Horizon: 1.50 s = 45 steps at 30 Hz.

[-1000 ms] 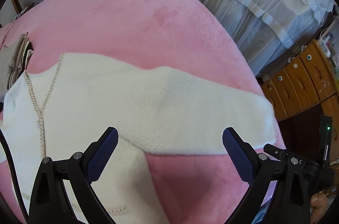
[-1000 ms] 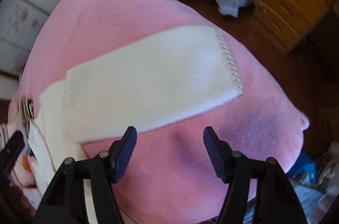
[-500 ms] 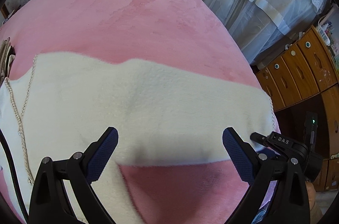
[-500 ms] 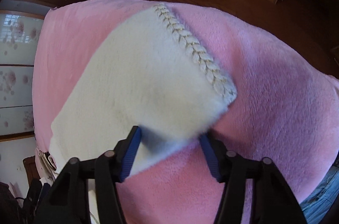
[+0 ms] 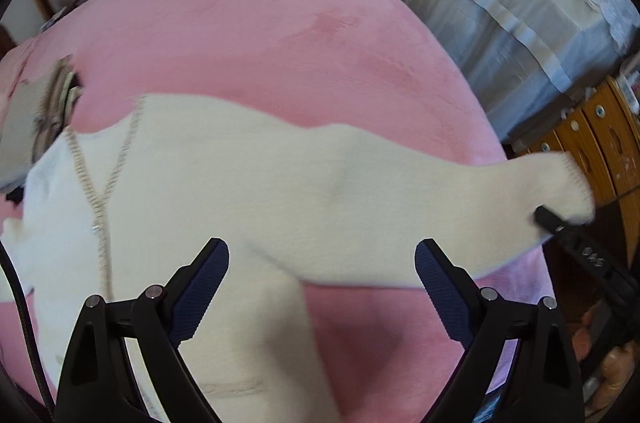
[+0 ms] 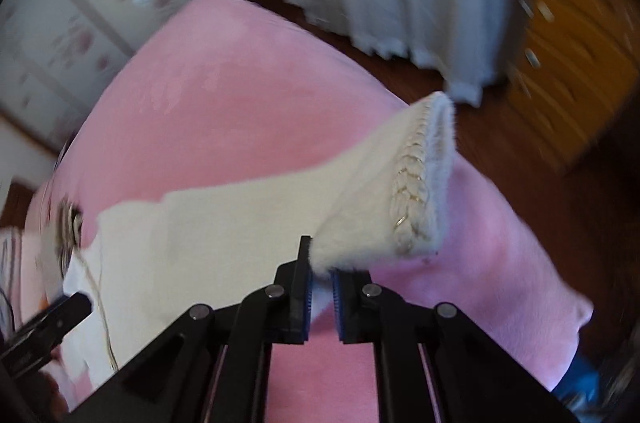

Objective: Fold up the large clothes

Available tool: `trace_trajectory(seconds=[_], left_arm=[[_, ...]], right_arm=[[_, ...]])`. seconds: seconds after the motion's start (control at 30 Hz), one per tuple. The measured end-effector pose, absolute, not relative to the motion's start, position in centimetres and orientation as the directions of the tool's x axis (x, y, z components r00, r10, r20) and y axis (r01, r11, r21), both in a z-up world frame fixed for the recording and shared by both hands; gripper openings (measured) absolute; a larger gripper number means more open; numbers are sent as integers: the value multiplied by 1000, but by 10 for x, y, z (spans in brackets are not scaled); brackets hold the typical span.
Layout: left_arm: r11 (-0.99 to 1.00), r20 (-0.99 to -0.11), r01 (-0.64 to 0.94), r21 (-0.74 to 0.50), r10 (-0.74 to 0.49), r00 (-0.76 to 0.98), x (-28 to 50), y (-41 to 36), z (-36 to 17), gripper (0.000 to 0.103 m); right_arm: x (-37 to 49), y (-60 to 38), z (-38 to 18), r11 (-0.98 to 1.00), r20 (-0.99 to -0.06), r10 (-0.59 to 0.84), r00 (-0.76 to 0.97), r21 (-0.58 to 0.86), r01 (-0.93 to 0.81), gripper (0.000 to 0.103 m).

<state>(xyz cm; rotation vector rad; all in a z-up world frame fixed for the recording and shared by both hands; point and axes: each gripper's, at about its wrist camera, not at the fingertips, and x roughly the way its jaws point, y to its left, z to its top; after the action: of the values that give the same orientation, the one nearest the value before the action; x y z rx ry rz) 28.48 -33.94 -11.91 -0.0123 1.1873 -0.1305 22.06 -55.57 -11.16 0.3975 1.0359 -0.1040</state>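
White cardigan (image 5: 224,191) lies on the pink bed (image 5: 256,23), its sleeve (image 6: 372,199) stretching rightward to the right gripper (image 6: 322,283) pinching the cuff, while the left gripper (image 5: 322,287) hovers spread over its middle.

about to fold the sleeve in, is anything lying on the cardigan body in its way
Nothing visible does. The right gripper holds the sleeve by its cuff, and the white cardigan body lies bare on the pink blanket.
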Motion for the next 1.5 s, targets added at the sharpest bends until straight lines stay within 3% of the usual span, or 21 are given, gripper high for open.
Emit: trace_trajectory(seconds=[0.2,0.37,0.5,0.57,0.77,0.83,0.9,1.2,1.23,1.33,1.37,1.4,1.5], left_arm=[[982,-925,-157,-107,-40,379,260,-211,-120,94],[936,-933,-316,-152,-30,359,239,-110,-156,94],[933,-948,-320,-163,-58,312,237,-62,-195,94],[940,-952,-285,-189,-104,288,244,-52,-210,94],[919,-913,-146,-366,-324,248,271,-62,-242,92],[891,-881,-95,-444,-415,226,283,-75,-252,76],[854,-849,-74,-515,-496,184,293,-88,-265,70],[785,-790,-93,-613,-604,108,312,-130,-308,68],[778,-784,-99,-620,-611,109,314,-132,-310,59],[795,-803,-111,-597,-589,93,315,-142,-312,52],[797,-805,-110,-593,-586,94,317,-146,-311,45],[803,-811,-112,-586,-580,84,317,-149,-312,18],[819,-831,-144,-556,-551,78,320,-155,-306,13]], right_arm=[[247,-421,-70,974,-791,223,569,204,-98,8],[259,-302,-111,951,-824,268,499,144,-273,10],[255,-234,-187,946,-917,189,351,74,-317,23],[249,-223,-212,954,-943,187,277,107,-281,26],[221,-246,-210,974,-935,197,296,153,-164,39],[211,-266,-206,979,-934,192,300,159,-130,39],[206,-279,-204,982,-937,183,298,162,-92,39],[186,-316,-202,980,-932,190,310,200,1,39],[184,-319,-203,980,-932,190,310,200,0,39],[185,-324,-205,979,-932,190,309,204,12,39],[183,-328,-205,978,-931,192,310,208,19,39],[183,-330,-205,977,-931,192,310,210,25,39],[181,-337,-208,978,-935,182,303,204,42,39]])
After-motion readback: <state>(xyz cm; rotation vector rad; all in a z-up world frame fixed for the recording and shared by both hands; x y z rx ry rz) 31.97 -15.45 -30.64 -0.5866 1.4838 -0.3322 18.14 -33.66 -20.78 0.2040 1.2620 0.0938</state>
